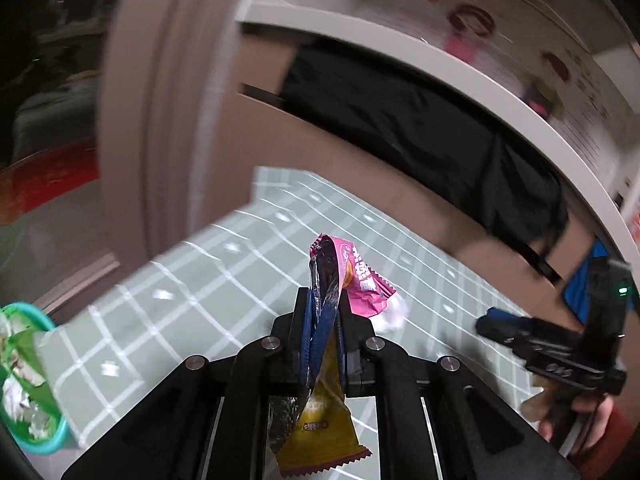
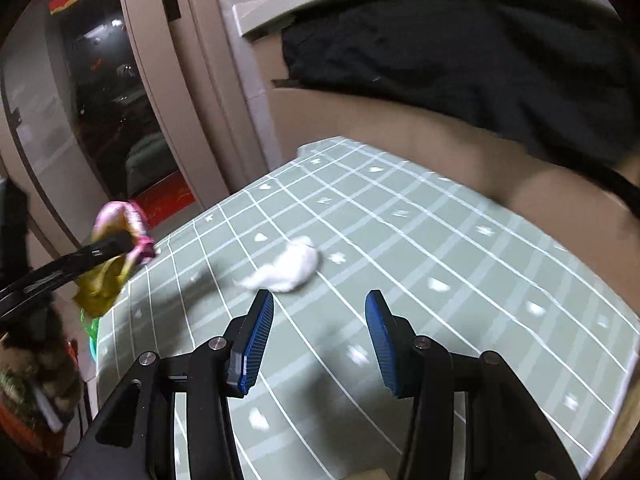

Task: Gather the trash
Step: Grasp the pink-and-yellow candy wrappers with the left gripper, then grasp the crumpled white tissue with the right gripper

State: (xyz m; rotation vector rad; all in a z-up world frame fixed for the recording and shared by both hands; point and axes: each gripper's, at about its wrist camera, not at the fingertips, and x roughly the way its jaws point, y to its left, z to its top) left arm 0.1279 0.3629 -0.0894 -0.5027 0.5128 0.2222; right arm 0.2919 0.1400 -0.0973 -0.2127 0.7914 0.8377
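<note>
Left gripper (image 1: 320,320) clamped on crinkled pink-and-yellow foil snack wrapper (image 1: 362,280); right gripper (image 2: 320,316) wide apart, empty, just short of crumpled white tissue (image 2: 286,266).

The pink-and-yellow snack wrapper (image 1: 362,280) carries white printed characters and a small yellow label, both too blurred to read.
</note>
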